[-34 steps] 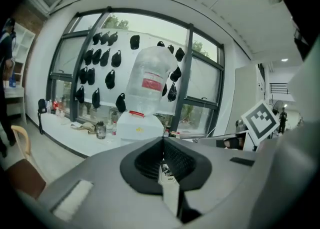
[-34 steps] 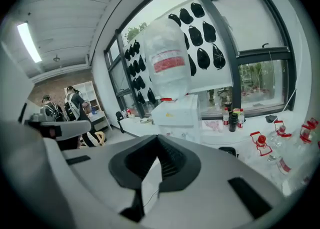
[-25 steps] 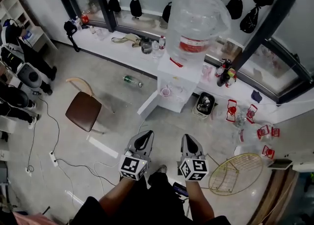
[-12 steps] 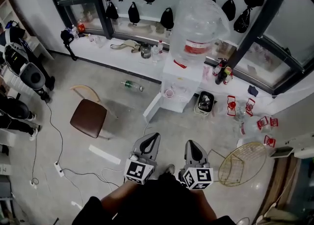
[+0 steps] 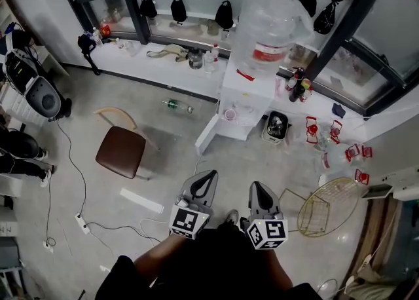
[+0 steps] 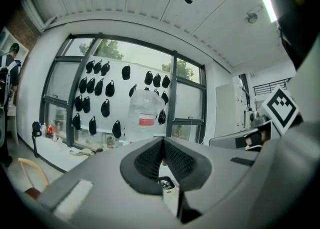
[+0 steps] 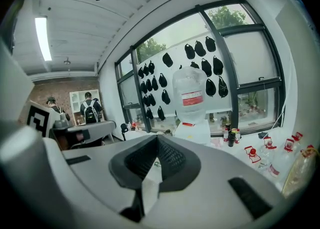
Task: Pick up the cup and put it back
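While the left gripper and right gripper are clenched empty, the water jug bears an illegible red label.

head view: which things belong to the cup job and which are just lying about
Job: cup in the water dispenser; left gripper; right gripper, both shut and empty.
Lying about: chair; green bottle; wire basket.

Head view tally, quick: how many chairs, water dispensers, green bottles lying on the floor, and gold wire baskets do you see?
chair: 1
water dispenser: 1
green bottle, lying on the floor: 1
gold wire basket: 1
Total: 4
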The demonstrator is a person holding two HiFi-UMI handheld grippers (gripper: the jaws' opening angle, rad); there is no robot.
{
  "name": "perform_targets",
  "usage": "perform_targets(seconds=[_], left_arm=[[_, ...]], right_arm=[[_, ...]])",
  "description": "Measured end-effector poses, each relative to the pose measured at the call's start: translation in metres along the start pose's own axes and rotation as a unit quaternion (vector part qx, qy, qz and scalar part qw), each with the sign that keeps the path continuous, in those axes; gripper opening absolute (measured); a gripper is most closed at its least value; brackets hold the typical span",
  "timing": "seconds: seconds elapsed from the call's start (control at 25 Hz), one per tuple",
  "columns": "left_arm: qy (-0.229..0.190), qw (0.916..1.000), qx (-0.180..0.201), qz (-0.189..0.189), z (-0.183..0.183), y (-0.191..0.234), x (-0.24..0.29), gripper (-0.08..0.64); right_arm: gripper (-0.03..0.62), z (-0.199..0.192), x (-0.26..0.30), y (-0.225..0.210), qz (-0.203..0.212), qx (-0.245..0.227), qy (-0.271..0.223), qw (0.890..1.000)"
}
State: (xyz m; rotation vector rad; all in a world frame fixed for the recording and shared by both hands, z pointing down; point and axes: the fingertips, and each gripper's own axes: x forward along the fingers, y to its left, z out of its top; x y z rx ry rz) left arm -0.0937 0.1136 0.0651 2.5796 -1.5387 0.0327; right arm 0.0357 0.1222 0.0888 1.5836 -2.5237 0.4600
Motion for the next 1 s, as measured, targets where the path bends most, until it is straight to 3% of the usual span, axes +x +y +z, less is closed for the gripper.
perform_targets(seconds=[1.0], left_arm=[[-0.007, 0.9999, -0.004, -0.010, 0.0004, 0.0000, -0.0041, 0.006]], right_arm=[[-0.006, -0.0009, -0.0053, 0.0025, -0.017, -0.001, -0.010, 1.000]])
